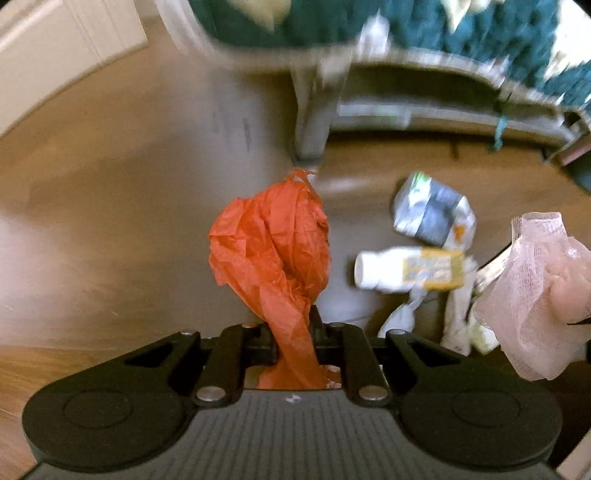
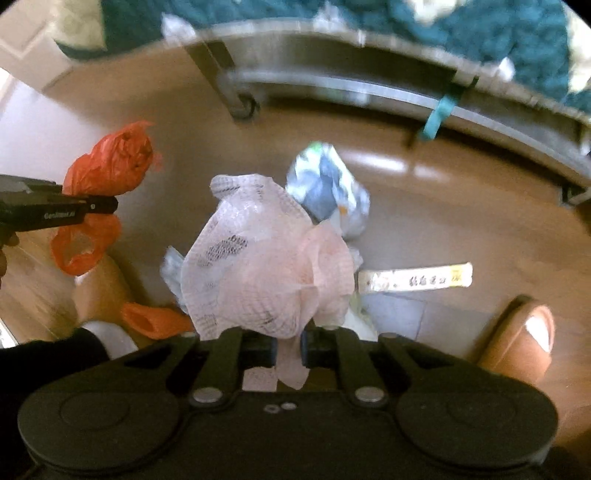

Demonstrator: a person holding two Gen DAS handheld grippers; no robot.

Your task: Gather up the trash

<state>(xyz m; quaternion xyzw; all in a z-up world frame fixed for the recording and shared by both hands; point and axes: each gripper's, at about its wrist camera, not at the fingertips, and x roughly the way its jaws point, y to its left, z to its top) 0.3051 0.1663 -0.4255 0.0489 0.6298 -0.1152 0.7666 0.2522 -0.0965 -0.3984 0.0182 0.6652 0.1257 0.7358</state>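
A glossy brown floor [image 1: 110, 206] spreads near; at the far side stands a grey-framed bed [image 2: 332, 62] under a teal blanket [image 2: 480, 33].

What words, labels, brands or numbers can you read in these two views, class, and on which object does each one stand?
"GenRobot.AI", roughly; blurred white print on the side of the left gripper, seen from the right wrist.
White bottle: yellow label, print too blurred to read.
Long white strip on the floor: dark marks and a yellow patch, unreadable.
Crumpled blue-grey wrapper: printing blurred, unreadable.
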